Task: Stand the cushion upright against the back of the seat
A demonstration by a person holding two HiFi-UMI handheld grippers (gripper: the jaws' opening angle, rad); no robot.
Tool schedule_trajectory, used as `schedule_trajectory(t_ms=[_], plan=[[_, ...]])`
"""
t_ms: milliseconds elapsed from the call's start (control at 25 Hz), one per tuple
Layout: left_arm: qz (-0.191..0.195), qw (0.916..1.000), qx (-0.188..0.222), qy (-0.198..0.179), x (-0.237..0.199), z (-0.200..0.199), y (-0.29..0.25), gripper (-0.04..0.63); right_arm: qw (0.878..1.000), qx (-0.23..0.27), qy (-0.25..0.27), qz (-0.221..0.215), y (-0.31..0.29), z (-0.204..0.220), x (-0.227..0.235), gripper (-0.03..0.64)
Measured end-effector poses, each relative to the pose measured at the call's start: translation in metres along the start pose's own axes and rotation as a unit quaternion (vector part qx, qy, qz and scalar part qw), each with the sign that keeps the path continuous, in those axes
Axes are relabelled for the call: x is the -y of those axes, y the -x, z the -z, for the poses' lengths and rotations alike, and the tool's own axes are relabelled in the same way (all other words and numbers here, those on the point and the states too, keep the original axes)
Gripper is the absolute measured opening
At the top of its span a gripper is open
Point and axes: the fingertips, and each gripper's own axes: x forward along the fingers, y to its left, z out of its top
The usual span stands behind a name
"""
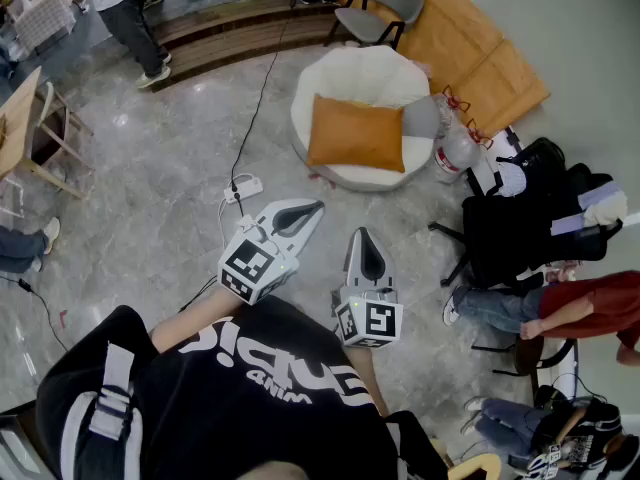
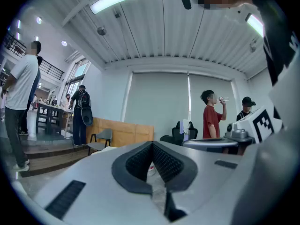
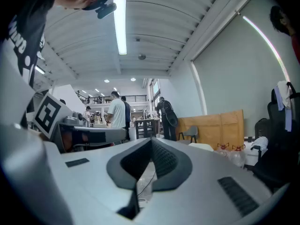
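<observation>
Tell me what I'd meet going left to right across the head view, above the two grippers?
Wooden table → white power strip → orange cushion → clear water jug → black office chair.

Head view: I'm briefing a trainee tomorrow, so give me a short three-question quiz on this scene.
1. True or false: the left gripper touches the orange cushion.
2. Where is the cushion? A) on the floor B) on the white seat C) on the grey chair
3. How do the jaws of the left gripper and the right gripper stand?
Key: 1 false, the gripper is well short of the cushion. 2 B. 3 both shut, with nothing between them.
</observation>
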Motion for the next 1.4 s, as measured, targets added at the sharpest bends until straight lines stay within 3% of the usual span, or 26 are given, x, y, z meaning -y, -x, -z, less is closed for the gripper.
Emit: schedule_trajectory(t_ms=[680, 1080, 1400], plan=[[0.01, 0.9999, -0.014, 0.002, -0.008, 0.005, 0.004, 0.006, 1.0, -0.012, -0.008, -0.006, -0.003, 0.008, -0.005, 0.021], [0.034, 0.9992, -0.019, 0.004, -0.045, 0.007, 0.03, 0.006, 0.999, -0.009, -0.006, 0.034, -0.012, 0.022, -0.021, 0.021], [0.052, 0.9981, -0.024, 0.02, -0.056, 0.011, 0.01, 0.006, 0.999, -0.019, -0.007, 0.051, -0.028, 0.026, -0.007, 0.021]])
